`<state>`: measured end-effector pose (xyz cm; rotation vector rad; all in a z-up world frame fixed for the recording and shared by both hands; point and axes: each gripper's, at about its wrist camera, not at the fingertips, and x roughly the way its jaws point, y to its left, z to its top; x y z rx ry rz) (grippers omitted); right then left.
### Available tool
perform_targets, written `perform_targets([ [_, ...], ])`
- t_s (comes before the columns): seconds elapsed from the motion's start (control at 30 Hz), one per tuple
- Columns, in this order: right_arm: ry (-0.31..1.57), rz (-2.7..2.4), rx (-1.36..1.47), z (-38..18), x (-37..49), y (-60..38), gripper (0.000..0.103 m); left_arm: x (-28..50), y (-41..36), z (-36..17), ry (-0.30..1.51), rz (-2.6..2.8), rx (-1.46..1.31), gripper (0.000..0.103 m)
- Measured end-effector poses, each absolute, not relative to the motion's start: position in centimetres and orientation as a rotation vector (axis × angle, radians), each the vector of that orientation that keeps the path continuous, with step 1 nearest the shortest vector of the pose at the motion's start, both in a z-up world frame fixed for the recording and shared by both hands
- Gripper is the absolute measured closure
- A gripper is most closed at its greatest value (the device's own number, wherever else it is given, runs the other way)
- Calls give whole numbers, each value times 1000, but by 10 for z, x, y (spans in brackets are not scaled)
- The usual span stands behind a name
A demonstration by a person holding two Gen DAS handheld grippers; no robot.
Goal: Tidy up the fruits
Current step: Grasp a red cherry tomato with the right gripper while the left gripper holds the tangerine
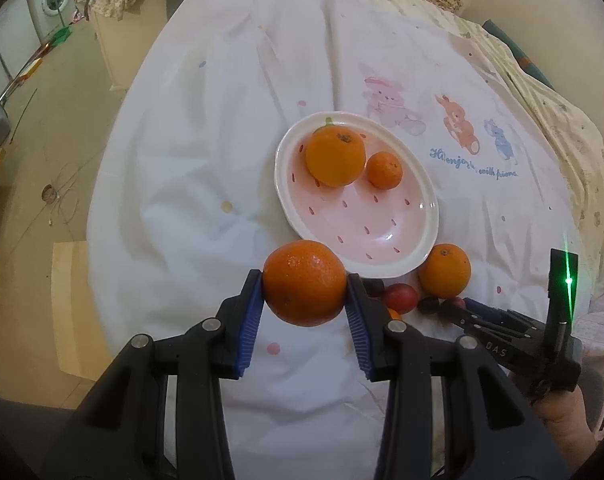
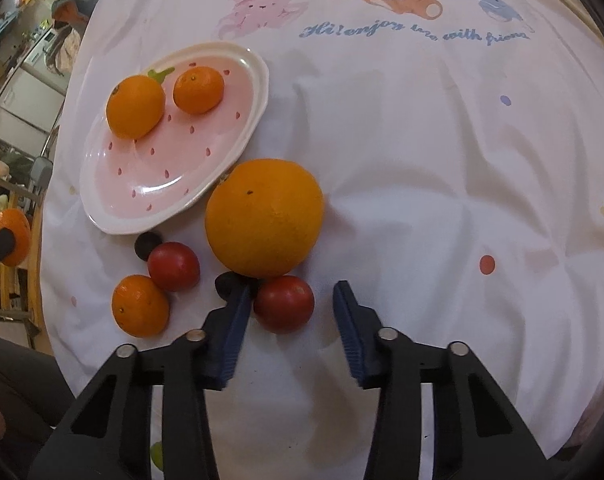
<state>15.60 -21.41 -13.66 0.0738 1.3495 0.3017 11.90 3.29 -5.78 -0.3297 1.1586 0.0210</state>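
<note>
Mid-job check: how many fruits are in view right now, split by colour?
Orange: 5 (plate pair on the plate, large orange and small orange on the cloth, held orange in the left hand-held gripper)
Red: 2 (tomatoes)
Dark: 2 (dark round fruits)
Total: 9

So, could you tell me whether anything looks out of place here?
Only unsorted fruit: a big orange, a small orange and two tomatoes lie on the cloth beside the plate. Nothing spilled or damaged.
</note>
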Motion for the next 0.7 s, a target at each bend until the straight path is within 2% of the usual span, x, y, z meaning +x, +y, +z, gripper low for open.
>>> perform_targets([
  [0.07,1358,325,91,-138,155,-213,71,119,34,-58,1158,25,-332,67],
  [0.4,1342,354,129,-124,147,-217,71,119,39,-60,1161,45,-340,67],
  [0.7,1235,361,226,-83,146,-240,71,122,43,-65,1166,75,-326,67],
])
